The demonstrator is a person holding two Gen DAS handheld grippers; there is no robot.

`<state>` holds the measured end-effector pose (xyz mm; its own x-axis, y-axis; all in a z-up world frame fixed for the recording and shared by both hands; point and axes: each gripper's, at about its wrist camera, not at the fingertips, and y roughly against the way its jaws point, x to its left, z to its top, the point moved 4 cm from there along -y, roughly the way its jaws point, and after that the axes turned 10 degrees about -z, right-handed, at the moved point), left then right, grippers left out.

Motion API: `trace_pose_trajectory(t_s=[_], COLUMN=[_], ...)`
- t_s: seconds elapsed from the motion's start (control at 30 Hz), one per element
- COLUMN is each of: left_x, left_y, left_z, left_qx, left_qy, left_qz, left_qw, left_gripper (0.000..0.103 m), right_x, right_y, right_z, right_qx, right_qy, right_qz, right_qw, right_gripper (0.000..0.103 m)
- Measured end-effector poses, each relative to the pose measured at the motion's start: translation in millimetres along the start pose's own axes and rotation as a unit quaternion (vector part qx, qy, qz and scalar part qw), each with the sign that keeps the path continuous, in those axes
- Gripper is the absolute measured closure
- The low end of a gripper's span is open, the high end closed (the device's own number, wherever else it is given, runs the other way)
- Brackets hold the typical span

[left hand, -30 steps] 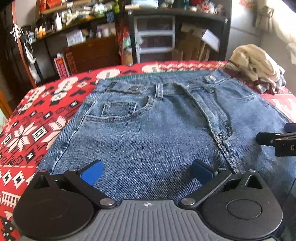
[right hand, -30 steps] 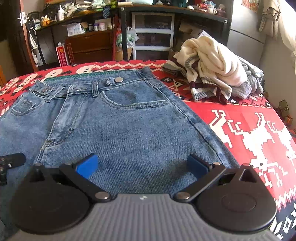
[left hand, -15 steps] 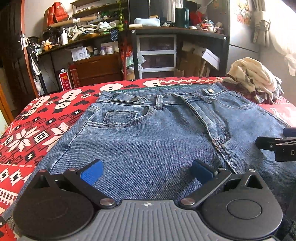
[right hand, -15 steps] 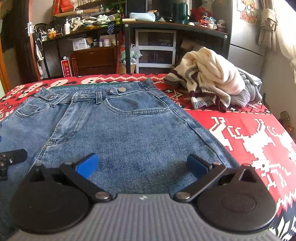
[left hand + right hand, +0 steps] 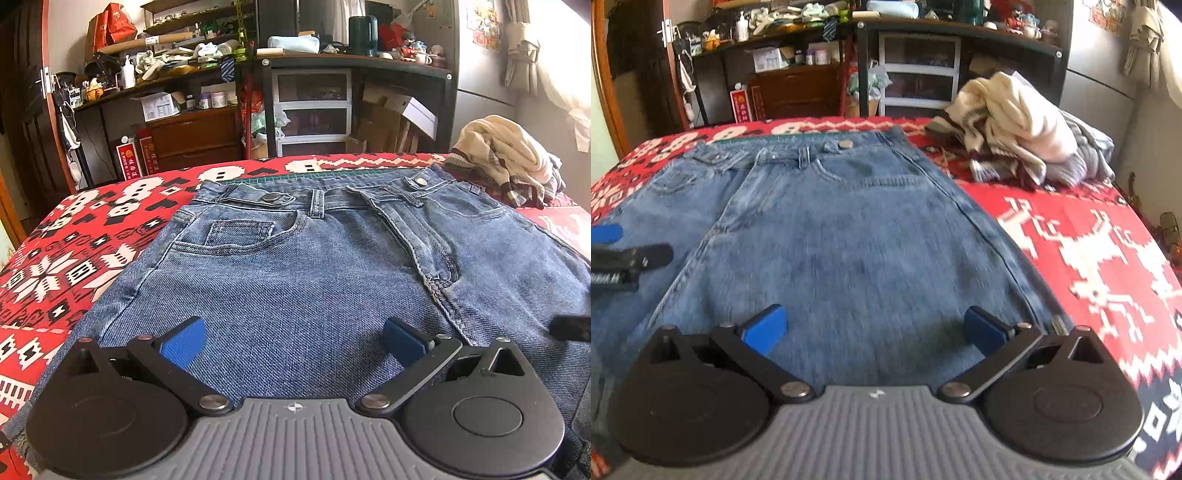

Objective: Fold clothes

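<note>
Both the left gripper (image 5: 293, 341) and the right gripper (image 5: 875, 328) hover wide-jawed over flat jeans (image 5: 332, 280); a pile of clothes (image 5: 1023, 133) lies beside the waistband, on the red blanket (image 5: 1089, 240).

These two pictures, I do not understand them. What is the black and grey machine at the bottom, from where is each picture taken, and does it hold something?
Each picture comes from a camera mounted on a hand-held claw, looking forward along its two blue-tipped fingers. One shows the left claw, the other the right claw. Both are open and hold nothing. Under them a pair of blue jeans lies flat on a red patterned blanket. A pile of cream and grey clothes sits beside the jeans, on the right.
</note>
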<state>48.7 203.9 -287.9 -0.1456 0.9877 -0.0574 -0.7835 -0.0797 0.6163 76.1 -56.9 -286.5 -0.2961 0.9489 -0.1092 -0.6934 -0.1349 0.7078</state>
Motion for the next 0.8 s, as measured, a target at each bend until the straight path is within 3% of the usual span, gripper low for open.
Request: trace_pose_trajectory(t_s=[0.13,0.3,0.37,0.53,0.63,0.8], left_x=[0,0,-1,0,0,0], left_y=[0,2,4,21,21,23], left_z=[0,-1,-1,-6,-11,-17], left_qx=[0.0,0.002,0.005,0.004,0.02,0.007], left_qy=[0.0,-0.002,-0.004,0.018,0.007,-0.008], left_qz=[0.0,0.001,0.001,-0.019,-0.011,-0.013], left_qw=[1.0,1.0,1.0,0.9997,0.9997,0.9999], left_gripper=[0.0,0.0,0.0,0.0,0.0,0.0], right_x=[-2,-3,-3,19,33,57], right_y=[14,19,23,7,-3,-20], right_z=[-11,-12,-3,10,17,30], right_qx=[0.001,0.012,-0.004,-0.014,-0.019,-0.028], right_qy=[0.032,0.023,0.009,0.033,0.049,0.075], right_qz=[0.01,0.006,0.013,0.029,0.038,0.053], right_qw=[0.999,1.0,1.0,0.999,0.998,0.995], right_gripper=[0.001,0.001,0.0,0.001,0.001,0.001])
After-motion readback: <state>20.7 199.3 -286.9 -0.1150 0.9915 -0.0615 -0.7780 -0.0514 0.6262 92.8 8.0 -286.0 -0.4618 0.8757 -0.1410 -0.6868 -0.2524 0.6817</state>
